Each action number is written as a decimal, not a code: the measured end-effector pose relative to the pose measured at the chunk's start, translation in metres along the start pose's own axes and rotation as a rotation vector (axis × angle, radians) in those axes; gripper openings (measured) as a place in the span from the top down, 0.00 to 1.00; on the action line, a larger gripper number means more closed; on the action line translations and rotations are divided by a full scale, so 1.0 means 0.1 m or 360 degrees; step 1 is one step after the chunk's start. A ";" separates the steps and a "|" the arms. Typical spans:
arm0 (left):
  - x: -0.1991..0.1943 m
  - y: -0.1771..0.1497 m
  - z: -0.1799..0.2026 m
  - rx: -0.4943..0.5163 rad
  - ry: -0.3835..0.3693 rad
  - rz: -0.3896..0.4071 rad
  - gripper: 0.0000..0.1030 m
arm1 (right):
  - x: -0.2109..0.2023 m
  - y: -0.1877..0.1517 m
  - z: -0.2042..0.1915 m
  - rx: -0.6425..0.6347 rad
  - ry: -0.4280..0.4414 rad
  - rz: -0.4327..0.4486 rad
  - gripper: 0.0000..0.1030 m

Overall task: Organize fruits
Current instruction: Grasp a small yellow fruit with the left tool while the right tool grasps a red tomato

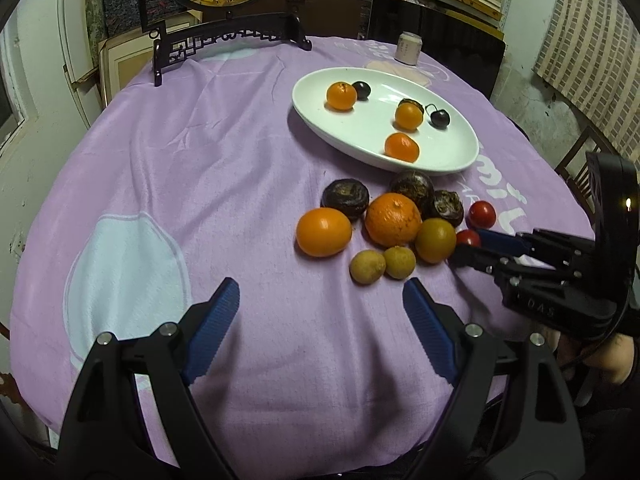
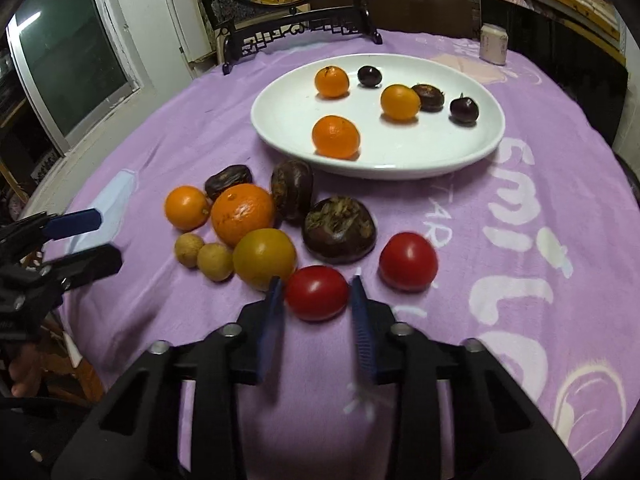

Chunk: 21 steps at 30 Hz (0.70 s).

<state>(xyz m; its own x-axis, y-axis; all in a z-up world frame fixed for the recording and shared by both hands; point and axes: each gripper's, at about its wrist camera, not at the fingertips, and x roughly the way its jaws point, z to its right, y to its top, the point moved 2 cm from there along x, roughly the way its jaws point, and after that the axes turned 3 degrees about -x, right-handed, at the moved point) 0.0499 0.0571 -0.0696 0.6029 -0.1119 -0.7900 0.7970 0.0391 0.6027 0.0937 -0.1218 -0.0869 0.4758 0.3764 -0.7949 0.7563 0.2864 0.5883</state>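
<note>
The right gripper [image 2: 316, 294] straddles the nearer red tomato [image 2: 317, 293], its blue fingers [image 2: 273, 300] spread to either side of the fruit; whether the pads already touch the skin cannot be told, so this reads as released, not yet grasping. The left gripper [image 1: 320, 308] hovers wide open above the purple tablecloth [image 1: 160, 184], holding nothing.

That tomato lies on the cloth at the near side of the fruit pile, just beside a yellow-orange citrus [image 2: 265, 258] and near a second red tomato [image 2: 408, 261]; the white oval plate [image 2: 280, 128] sits beyond the pile, toward the table's far edge.

To do the grasp well, I judge the jaws should close gently across the fruit's widest part, centred, since smooth skin may slip or bruise, and the left finger should stay off the neighbouring citrus.

The tomato looks slightly wider than deep, its long axis running roughly across the finger gap; the stem end is not visible.
</note>
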 end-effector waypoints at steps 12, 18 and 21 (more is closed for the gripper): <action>0.22 -0.05 0.09 -0.0002 -0.0007 -0.0078 0.26 | -0.26 -0.23 0.11 0.0091 0.0025 0.0001 0.68; 0.47 -0.05 0.21 0.0025 -0.0037 -0.0177 0.62 | -0.32 -0.34 0.23 0.0151 0.0042 0.0009 0.68; 0.51 -0.03 0.27 0.0057 -0.0025 -0.0149 0.62 | -0.35 -0.37 0.27 0.0171 0.0051 0.0015 0.68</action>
<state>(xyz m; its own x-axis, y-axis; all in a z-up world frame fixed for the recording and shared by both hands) 0.0768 0.0241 -0.1085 0.5248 -0.1291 -0.8414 0.8479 -0.0078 0.5301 0.0618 -0.1695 -0.0851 0.4696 0.4071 -0.7834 0.7966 0.1871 0.5748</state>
